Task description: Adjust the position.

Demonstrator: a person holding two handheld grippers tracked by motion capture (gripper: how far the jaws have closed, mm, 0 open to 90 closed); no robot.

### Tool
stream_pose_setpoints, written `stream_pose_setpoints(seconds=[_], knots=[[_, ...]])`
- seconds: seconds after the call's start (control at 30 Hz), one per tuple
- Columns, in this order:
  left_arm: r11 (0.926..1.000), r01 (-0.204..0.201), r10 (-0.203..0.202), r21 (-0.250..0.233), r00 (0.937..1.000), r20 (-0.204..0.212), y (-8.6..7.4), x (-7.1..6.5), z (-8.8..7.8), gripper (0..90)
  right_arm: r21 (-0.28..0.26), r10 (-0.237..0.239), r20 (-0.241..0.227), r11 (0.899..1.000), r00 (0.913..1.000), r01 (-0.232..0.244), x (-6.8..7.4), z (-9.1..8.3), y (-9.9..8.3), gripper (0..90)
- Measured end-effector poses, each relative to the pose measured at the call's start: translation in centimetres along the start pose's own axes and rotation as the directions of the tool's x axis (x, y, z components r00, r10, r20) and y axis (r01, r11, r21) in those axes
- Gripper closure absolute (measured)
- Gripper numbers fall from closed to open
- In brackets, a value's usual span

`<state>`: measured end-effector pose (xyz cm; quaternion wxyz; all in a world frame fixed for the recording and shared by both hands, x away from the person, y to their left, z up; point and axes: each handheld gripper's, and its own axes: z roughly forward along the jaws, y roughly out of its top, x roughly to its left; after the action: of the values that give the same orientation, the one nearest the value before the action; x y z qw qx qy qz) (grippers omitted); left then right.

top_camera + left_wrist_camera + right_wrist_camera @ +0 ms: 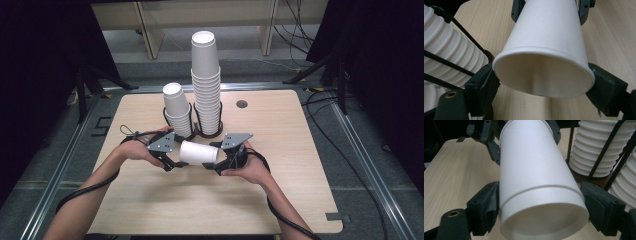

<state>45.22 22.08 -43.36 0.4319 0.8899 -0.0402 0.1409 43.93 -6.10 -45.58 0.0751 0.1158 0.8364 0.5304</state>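
Note:
A single white paper cup lies on its side in the air between the two grippers, just above the wooden table. My left gripper is shut on the cup's open mouth. In the left gripper view both pads press on the rolled rim of the cup. My right gripper stands open around the cup's base. In the right gripper view its pads sit close beside the cup without squeezing it.
Right behind the grippers stands a black wire holder with a tall stack of white cups and a shorter stack. A round hole marks the far table. Cables trail from both hands over the front edge.

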Motion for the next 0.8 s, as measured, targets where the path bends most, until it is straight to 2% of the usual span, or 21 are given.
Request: stream_pose_setpoints(seconds=[0.13,0.17,0.27,0.4,0.43,0.47,0.6,0.67,0.7,0.73,0.77,0.8], knots=[[0.9996,-0.007,0.007,0.026,1.0,0.003,0.2,0.0,-0.2,17.8,-0.003,-0.006,0.004,1.0,1.0,0.006,0.0,-0.1,-0.1,15.7],[0.9995,-0.005,0.005,0.03,1.0,0.003,0.2,0.0,-0.2,17.9,0.002,0.033,0.008,0.999,0.9994,-0.033,0.2,-0.2,-0.1,15.5],[0.9983,-0.014,0.014,0.057,0.9999,0.004,0.4,0.0,-0.3,18.0,-0.007,0.008,0.018,1.0,0.9998,-0.008,0.0,-0.3,-0.1,15.4],[0.9961,-0.02,0.021,0.086,0.9997,-0.016,0.7,0.0,-0.4,18.1,0.025,0.003,0.024,1.0,0.9997,-0.004,0.1,-0.6,-0.1,15.4],[0.9944,-0.031,0.033,0.101,0.9994,-0.013,0.8,0.1,-0.5,18.1,0.033,0.011,0.018,0.999,0.9998,-0.012,0.1,-0.8,-0.1,15.4],[0.9937,-0.031,0.033,0.108,0.9993,-0.019,0.9,0.1,-0.5,18.2,0.025,0.008,0.023,1.0,0.9997,-0.008,0.1,-0.8,-0.1,15.4],[0.9868,-0.036,0.042,0.158,0.9986,-0.032,1.3,0.3,-0.8,18.3,0.055,0.015,0.033,0.998,0.9994,-0.017,0.2,-1.3,-0.3,15.4],[0.9824,-0.06,0.067,0.177,0.9972,-0.034,1.5,0.4,-0.9,18.3,0.055,0.015,0.039,0.998,0.9991,-0.017,0.3,-1.4,-0.4,15.4],[0.9744,-0.075,0.083,0.212,0.9961,-0.03,1.7,0.5,-1.1,18.2,0.061,0.007,0.045,0.998,0.999,-0.01,0.3,-1.6,-0.4,15.4],[0.9698,-0.079,0.088,0.231,0.9957,-0.028,1.9,0.6,-1.2,18.2,0.061,-0.005,0.049,0.998,0.9988,0.002,0.3,-1.7,-0.4,15.4],[0.965,-0.08,0.092,0.25,0.9951,-0.037,2.1,0.6,-1.3,18.2,0.069,0.009,0.048,0.998,0.9988,-0.013,0.5,-1.9,-0.5,15.4],[0.9542,-0.111,0.122,0.278,0.9922,-0.024,2.5,0.7,-1.5,18.2,0.075,0.008,0.06,0.997,0.9982,-0.012,0.5,-2.2,-0.5,15.4]])
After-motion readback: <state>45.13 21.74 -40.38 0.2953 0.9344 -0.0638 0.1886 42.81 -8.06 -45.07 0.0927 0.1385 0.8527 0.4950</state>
